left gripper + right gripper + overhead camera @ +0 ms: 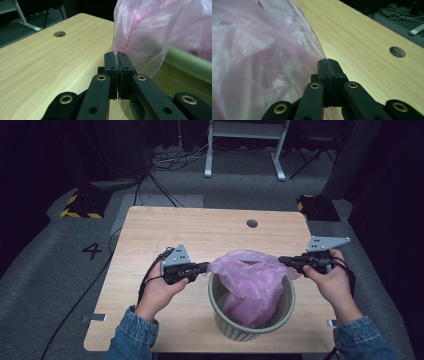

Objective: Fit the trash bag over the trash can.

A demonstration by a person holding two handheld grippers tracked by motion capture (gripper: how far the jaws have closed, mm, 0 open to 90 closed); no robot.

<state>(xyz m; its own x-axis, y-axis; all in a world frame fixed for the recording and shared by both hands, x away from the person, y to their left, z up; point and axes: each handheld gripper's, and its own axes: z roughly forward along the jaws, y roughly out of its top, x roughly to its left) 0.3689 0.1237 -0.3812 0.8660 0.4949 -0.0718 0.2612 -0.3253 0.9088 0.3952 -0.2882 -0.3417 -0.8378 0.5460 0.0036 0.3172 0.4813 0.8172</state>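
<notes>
A thin pink plastic bag [252,277] hangs partly inside a round pale-green bin [251,326] near the table's front edge. My left gripper [206,266] is shut on the bag's left edge, just left of the bin's rim. In the left gripper view the film [150,32] is pinched between the closed jaws of the gripper [116,53], with the green rim [190,63] beyond. My right gripper [282,260] is shut on the bag's right edge above the rim. In the right gripper view the bag [257,55] runs into that gripper [328,60].
The wooden table [190,230] has a round cable hole [252,223] at the back. A cable [150,270] trails from the left gripper off the table's left side. Beyond the table are floor cables [170,160] and a white desk frame [245,145].
</notes>
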